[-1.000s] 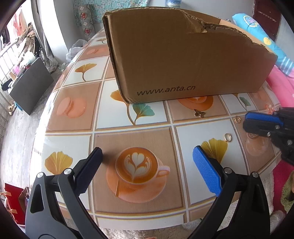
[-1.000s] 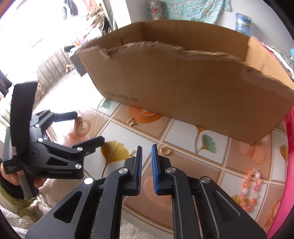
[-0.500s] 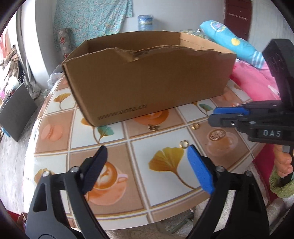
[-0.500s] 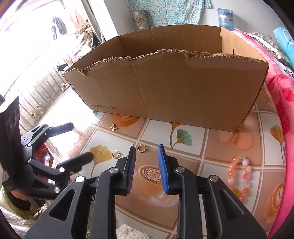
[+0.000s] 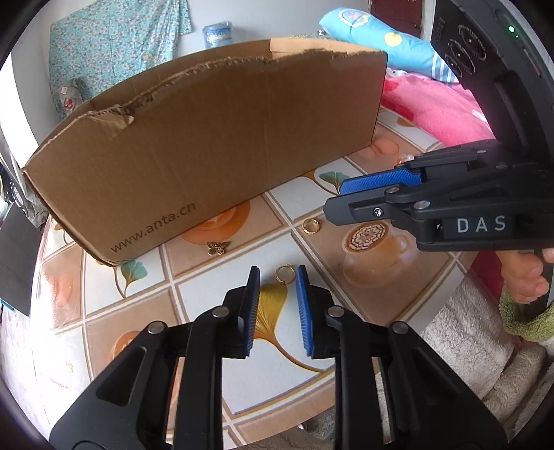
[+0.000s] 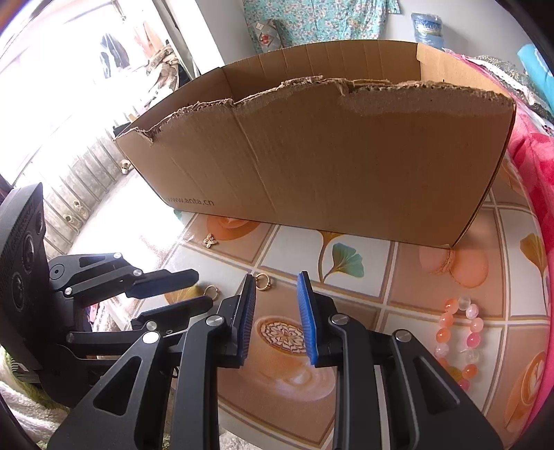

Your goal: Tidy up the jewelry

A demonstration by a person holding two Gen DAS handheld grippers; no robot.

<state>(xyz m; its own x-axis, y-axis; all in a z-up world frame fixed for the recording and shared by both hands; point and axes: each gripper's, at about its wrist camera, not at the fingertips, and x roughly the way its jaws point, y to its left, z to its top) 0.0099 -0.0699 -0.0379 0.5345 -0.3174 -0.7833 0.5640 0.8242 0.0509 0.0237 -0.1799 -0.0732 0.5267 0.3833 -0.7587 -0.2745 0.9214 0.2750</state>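
The left gripper (image 5: 277, 273) points steeply down, its blue-padded jaws closing with a narrow gap left and nothing pressed between the pads. The right gripper (image 6: 277, 280) also tilts downward, jaws slightly apart and gripping nothing. A hand (image 5: 529, 273) wraps the right gripper's handle

Pale wall (image 5: 242, 17), floral cloth (image 5: 114, 45), pink bedding (image 5: 432, 107).

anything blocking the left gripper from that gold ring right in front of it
Nothing visible does. The gold ring lies bare on the table just ahead of the left gripper, whose jaws are closing with nothing between them yet.
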